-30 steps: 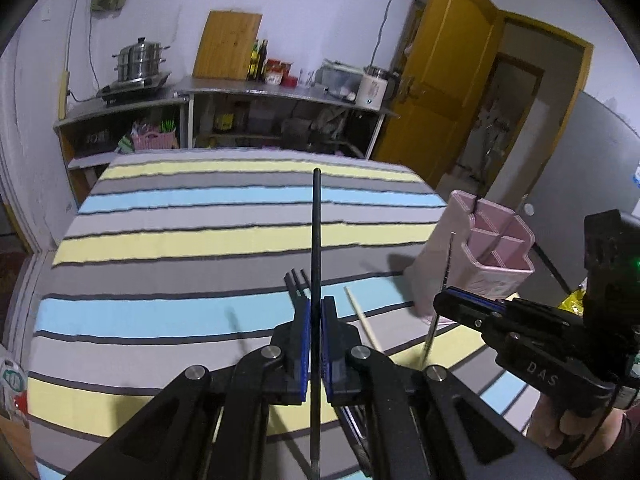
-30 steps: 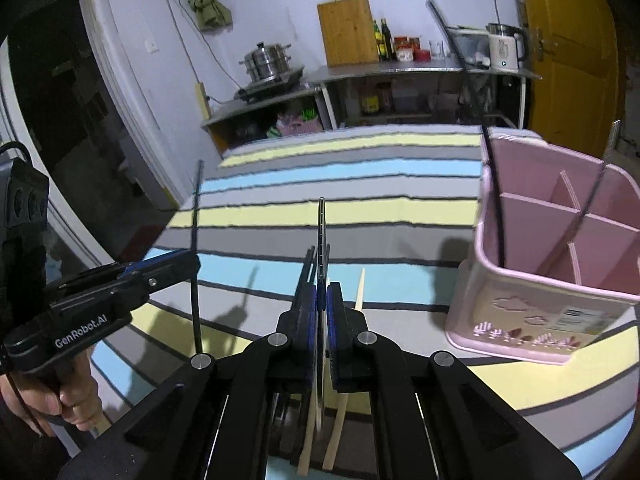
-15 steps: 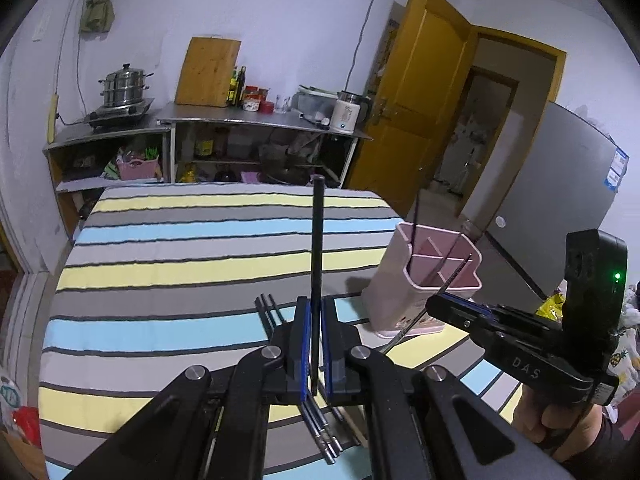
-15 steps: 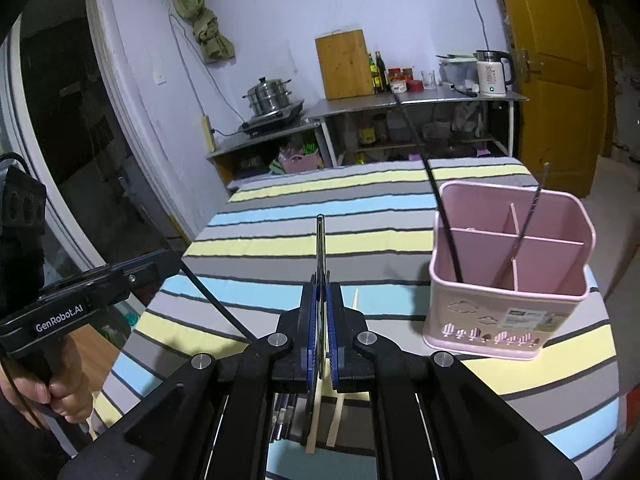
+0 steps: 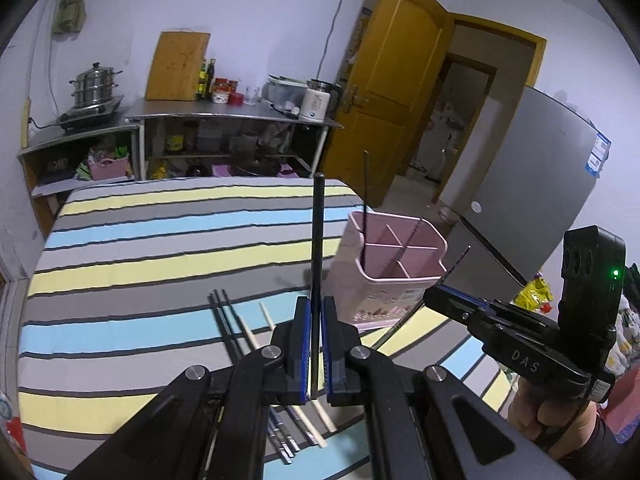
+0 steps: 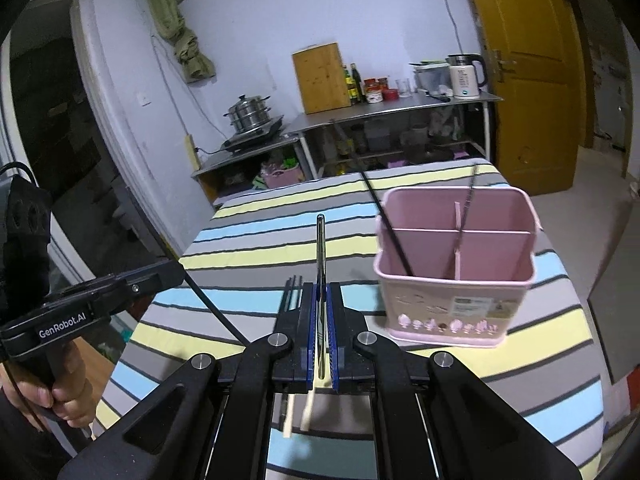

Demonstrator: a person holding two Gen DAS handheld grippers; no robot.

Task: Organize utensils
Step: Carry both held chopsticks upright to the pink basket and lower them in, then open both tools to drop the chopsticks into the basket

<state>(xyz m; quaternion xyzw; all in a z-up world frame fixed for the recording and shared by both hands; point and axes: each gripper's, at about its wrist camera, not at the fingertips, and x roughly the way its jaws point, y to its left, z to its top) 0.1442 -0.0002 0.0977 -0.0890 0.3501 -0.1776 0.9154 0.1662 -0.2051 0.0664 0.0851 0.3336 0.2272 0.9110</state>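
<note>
Chopsticks are the business here. In the left wrist view, the left gripper (image 5: 316,354) has its jaws pressed onto a slim black chopstick (image 5: 318,248) that stands up toward twelve o'clock. At about two o'clock from it sits the pink plastic four-compartment utensil holder (image 5: 356,280) on the striped yellow, blue and grey tablecloth (image 5: 160,264). One dark stick leans in the holder's near-left compartment and another rests across its far side. Loose dark and pale wooden chopsticks (image 5: 248,336) lie on the cloth at ten o'clock from the jaws. The right gripper (image 5: 440,292) shows at three o'clock.

In the right wrist view, the right gripper (image 6: 320,340) pinches a thin silvery metal chopstick (image 6: 320,264) upright. The holder (image 6: 452,312) lies at two o'clock, with one dark stick (image 6: 390,230) in the left compartment and a metal one (image 6: 466,210) against the centre divider; the other compartments look empty. The left gripper (image 6: 172,276) is at nine o'clock.

Both sticks appear to be in carry toward the holder. Next, each tip likely needs lowering into the compartment with its matching kind.
</note>
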